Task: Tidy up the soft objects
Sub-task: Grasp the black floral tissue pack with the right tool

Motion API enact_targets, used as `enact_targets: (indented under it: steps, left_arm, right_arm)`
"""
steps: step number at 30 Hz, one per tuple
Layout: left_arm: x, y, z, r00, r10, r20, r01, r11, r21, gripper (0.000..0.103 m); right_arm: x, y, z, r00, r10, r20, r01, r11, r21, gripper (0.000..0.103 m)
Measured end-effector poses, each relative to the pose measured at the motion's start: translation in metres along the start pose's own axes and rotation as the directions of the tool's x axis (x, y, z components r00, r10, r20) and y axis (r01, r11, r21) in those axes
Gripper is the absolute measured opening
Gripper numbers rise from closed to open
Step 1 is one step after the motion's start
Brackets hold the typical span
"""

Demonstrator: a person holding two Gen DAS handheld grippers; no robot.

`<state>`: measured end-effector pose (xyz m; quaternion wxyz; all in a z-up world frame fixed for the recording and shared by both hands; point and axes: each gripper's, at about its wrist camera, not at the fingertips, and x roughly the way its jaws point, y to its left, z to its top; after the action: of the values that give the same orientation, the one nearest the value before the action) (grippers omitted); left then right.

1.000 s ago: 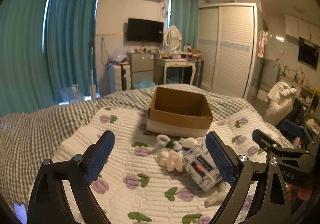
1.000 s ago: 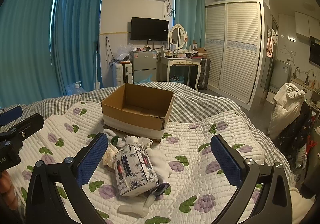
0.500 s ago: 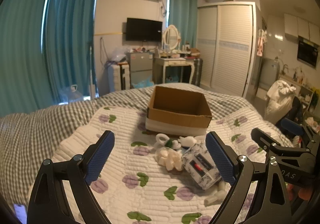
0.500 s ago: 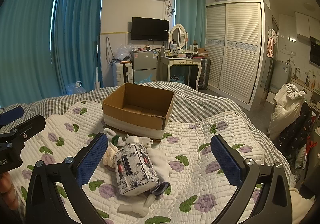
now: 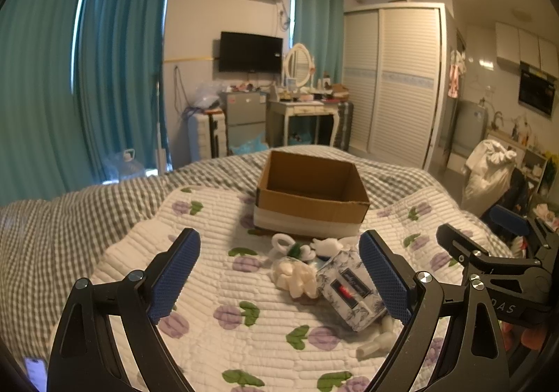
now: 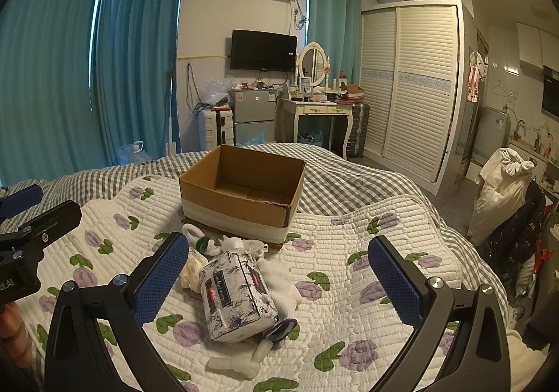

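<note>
An empty cardboard box (image 5: pixel 311 194) (image 6: pixel 241 193) sits open on the quilted bed. In front of it lies a heap of soft things: a floral tissue pack (image 5: pixel 351 290) (image 6: pixel 236 294), a cream plush (image 5: pixel 297 275), small white items (image 6: pixel 241 245) and white socks (image 6: pixel 279 282). A white bottle (image 6: pixel 237 362) lies nearest me. My left gripper (image 5: pixel 279 275) hovers open above the quilt, the heap between and beyond its fingers. My right gripper (image 6: pixel 276 282) is open too, with the tissue pack near its left finger. Neither holds anything.
The flowered quilt (image 5: pixel 216 304) lies over a checked blanket (image 5: pixel 70 217). Beyond the bed stand a dressing table (image 6: pixel 321 109), a small fridge (image 6: pixel 249 116), a suitcase (image 6: pixel 215 128) and a wardrobe (image 6: pixel 412 88). A chair with white clothes (image 6: pixel 503 189) stands at the right.
Both views shifted only slightly; the box and heap sit a little lower in the left view. Both grippers stayed open and nothing was picked up.
</note>
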<state>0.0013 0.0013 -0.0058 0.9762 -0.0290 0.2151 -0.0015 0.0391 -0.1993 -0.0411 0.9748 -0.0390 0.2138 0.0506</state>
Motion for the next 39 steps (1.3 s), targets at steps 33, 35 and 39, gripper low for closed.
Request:
enact_targets:
  steps: [33,35,39]
  left_arm:
    - [0.046,-0.004,-0.037,0.985,0.008,-0.172,-0.005,1.0,0.015,0.094]
    - [0.053,-0.003,-0.042,0.981,0.013,-0.194,-0.01,1.0,0.019,0.094]
    - [0.067,0.004,-0.049,0.974,0.018,-0.227,-0.017,1.0,0.005,0.094]
  right_arm:
    - [0.059,0.015,-0.048,0.974,0.046,-0.223,-0.069,0.993,-0.1,0.103]
    - [0.07,0.021,-0.053,0.969,0.054,-0.242,-0.083,0.99,-0.111,0.103]
    - [0.095,0.035,-0.061,0.95,0.052,-0.308,-0.103,0.983,-0.151,0.103]
